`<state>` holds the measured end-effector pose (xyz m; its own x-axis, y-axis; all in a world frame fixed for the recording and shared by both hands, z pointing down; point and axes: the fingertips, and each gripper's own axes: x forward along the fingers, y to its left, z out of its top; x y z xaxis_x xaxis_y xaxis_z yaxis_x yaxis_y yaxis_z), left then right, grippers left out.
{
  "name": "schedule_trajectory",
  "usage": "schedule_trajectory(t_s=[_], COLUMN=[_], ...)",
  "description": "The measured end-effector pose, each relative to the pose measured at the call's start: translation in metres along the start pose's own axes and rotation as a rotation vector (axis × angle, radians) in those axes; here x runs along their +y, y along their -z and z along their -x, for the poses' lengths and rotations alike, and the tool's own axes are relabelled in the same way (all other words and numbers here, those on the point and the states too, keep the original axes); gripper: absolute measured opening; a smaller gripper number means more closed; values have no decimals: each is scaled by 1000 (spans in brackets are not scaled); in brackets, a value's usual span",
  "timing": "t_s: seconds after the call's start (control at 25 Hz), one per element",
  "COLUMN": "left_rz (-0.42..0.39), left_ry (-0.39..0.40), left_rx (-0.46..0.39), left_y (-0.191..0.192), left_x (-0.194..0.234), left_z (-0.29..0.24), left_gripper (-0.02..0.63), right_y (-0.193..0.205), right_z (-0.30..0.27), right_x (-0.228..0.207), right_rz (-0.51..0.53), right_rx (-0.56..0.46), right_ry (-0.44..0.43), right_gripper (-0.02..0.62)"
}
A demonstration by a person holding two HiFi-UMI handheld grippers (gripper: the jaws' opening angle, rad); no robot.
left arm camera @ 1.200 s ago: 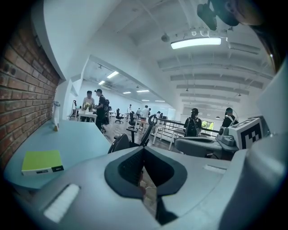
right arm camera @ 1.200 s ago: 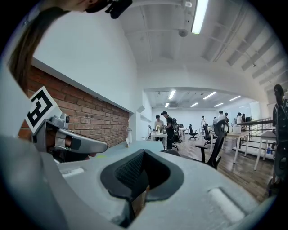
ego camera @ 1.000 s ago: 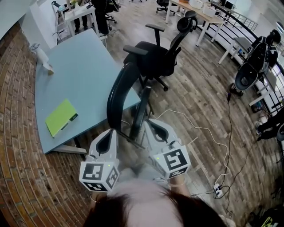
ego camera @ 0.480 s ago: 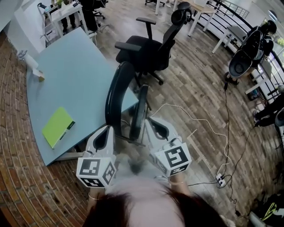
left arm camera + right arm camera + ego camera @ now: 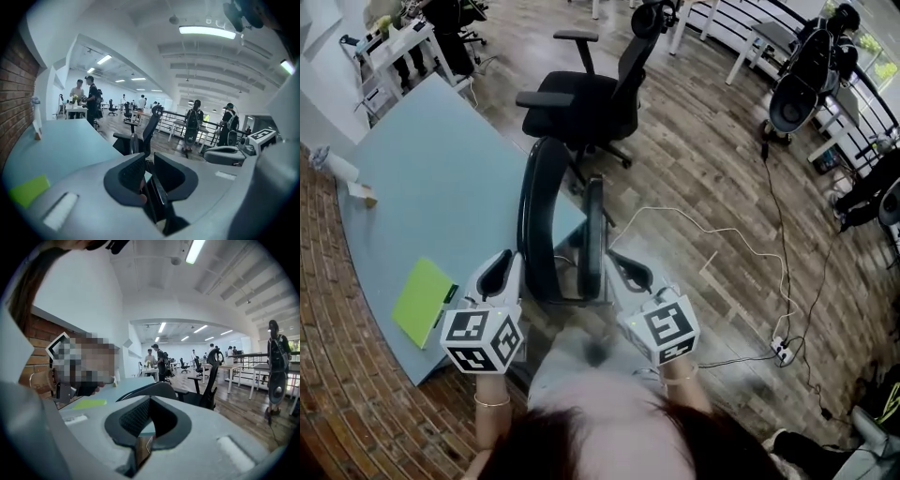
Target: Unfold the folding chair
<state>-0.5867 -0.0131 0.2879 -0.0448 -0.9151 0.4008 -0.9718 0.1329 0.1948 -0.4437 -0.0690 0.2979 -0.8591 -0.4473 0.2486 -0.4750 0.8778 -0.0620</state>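
As the folded chair [image 5: 592,239] points away lengthwise, left claw [image 5: 510,261] just parting around it, right claw [image 5: 617,262] closed.

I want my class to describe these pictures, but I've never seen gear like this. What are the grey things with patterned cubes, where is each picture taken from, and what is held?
A person holds a two-jaw gripper in each hand; the patterned cubes are part of them. The head view looks down from a camera on the person's head; each gripper view looks along that gripper's own jaws. Between the grippers a black folding chair stands folded on the wood floor, beside a blue-grey table bearing a green notebook. The left gripper has just been opening its jaws; a dark bar, seemingly the chair's, shows in the gap, contact unclear. The right gripper is shut and holds nothing.
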Motion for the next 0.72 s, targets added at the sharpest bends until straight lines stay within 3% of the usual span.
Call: schedule_trajectory(t_s=[0.36, 0.44, 0.72], left_rz=[-49, -55, -82], left_ry=[76, 94, 129], left_rx=[146, 190, 286], left_y=[7, 11, 16], left_x=[16, 21, 34], left_z=[-46, -55, -80], left_gripper=[138, 180, 189], right_y=[33, 39, 60], right_z=[-6, -8, -18], right_x=[-19, -22, -29], right_rz=[-60, -75, -135], right_rx=[77, 90, 126], right_ry=[54, 54, 71], right_gripper=[0, 0, 17])
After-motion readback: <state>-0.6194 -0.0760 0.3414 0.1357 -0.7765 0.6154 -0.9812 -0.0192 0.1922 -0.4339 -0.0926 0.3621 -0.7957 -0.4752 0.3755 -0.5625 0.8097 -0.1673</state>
